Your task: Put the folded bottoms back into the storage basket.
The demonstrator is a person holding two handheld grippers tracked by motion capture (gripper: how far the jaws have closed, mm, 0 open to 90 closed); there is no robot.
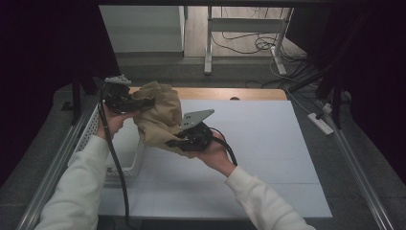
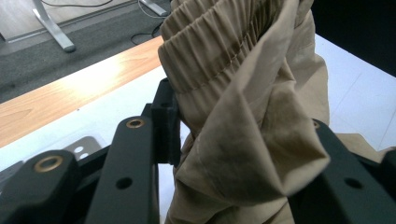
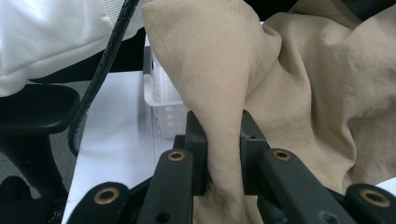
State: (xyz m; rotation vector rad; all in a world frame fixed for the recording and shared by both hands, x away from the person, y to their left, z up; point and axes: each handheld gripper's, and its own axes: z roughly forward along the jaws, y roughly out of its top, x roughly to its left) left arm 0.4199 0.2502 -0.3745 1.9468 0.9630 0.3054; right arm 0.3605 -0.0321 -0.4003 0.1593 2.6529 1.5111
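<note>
A bunched tan garment [image 1: 158,115] with a gathered elastic waistband [image 2: 210,51] hangs in the air between both hands, above the left part of the white table [image 1: 258,143]. My left gripper [image 1: 143,102] is shut on the garment's upper left part, and the cloth [image 2: 252,140] fills the space between its jaws. My right gripper [image 1: 174,143] is shut on a fold at the garment's lower right. In the right gripper view that fold [image 3: 224,140] is pinched tight between the two black pads [image 3: 195,140].
A white plastic basket [image 1: 129,165] stands at the table's left edge, below the garment. A wooden strip [image 1: 230,93] runs along the table's far edge. Metal rails [image 1: 57,163] flank the table. Desk legs and cables [image 1: 258,43] stand on the floor beyond.
</note>
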